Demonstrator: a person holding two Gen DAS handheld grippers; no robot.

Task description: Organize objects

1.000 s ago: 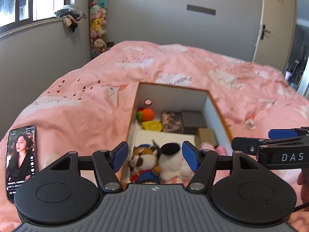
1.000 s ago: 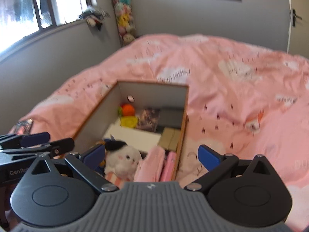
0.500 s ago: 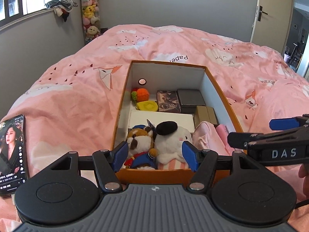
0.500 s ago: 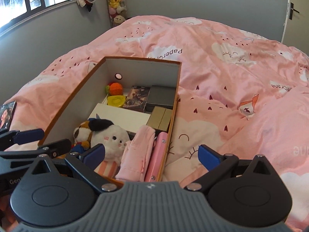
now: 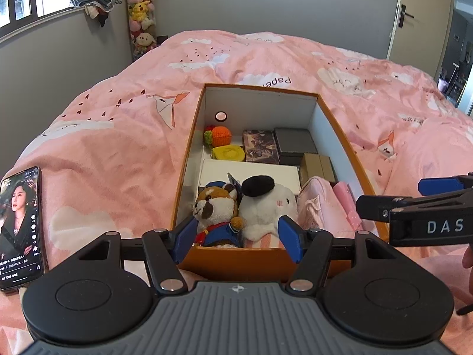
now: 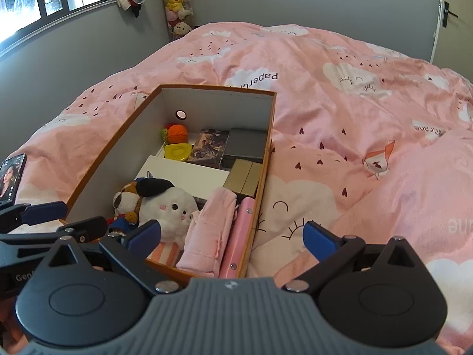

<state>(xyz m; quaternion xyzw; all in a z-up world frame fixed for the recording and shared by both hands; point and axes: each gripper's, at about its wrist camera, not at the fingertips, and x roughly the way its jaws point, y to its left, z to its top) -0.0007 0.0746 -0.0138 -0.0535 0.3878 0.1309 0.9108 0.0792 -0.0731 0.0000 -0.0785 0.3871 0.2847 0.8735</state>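
An open orange-edged box [image 5: 340,136] [image 6: 97,165] sits on the pink bed. Inside lie a brown plush [image 5: 217,207] [image 6: 125,196], a white plush with a black hat [image 5: 267,204] [image 6: 168,204], a folded pink cloth [image 5: 319,204] [image 6: 208,227], a pink case [image 6: 241,236], a white flat box [image 5: 251,168], small card boxes [image 5: 291,145] and an orange knitted ball [image 5: 221,133]. My left gripper [image 5: 238,238] is open and empty above the box's near wall. My right gripper [image 6: 230,235] is open and empty over the box's near right corner.
A phone [image 5: 19,224] with a lit screen lies on the bed left of the box. The pink duvet [image 6: 354,118] spreads all around. A wall with a window is on the left, a stack of plush toys [image 5: 139,14] in the far corner, a door [image 5: 419,17] at right.
Both grippers have risen and pulled back toward the box's near end, so the views look down into it more steeply. Both stayed open. The box contents have not moved.
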